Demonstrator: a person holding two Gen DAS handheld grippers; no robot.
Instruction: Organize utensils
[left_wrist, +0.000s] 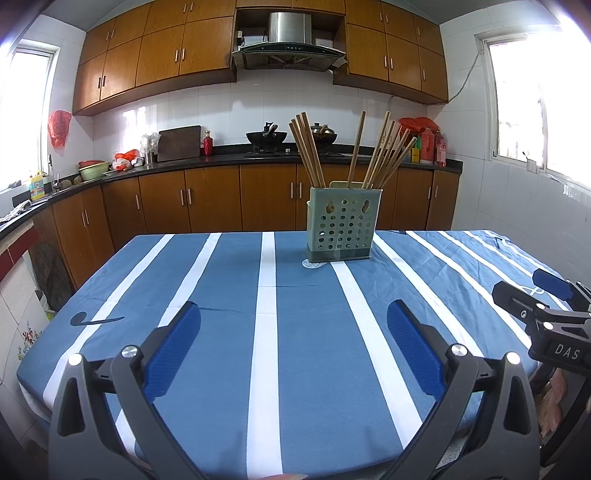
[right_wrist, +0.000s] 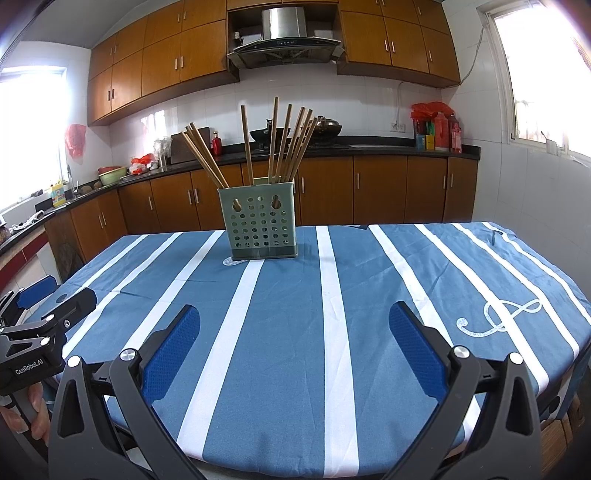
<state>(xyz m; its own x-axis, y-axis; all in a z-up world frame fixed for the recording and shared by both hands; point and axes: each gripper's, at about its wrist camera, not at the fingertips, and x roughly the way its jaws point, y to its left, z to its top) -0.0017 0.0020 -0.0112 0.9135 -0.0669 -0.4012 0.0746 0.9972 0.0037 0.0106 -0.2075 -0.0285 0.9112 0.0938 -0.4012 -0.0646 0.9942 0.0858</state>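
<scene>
Both claws — left claw, right claw — gape empty over bare tablecloth, chopstick holder beyond.

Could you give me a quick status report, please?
Left gripper open, empty. Right gripper open, empty. Chopsticks upright in green holder on striped tablecloth. Nothing in the way.

Chopsticks stand in a holder on the table's far side.
</scene>
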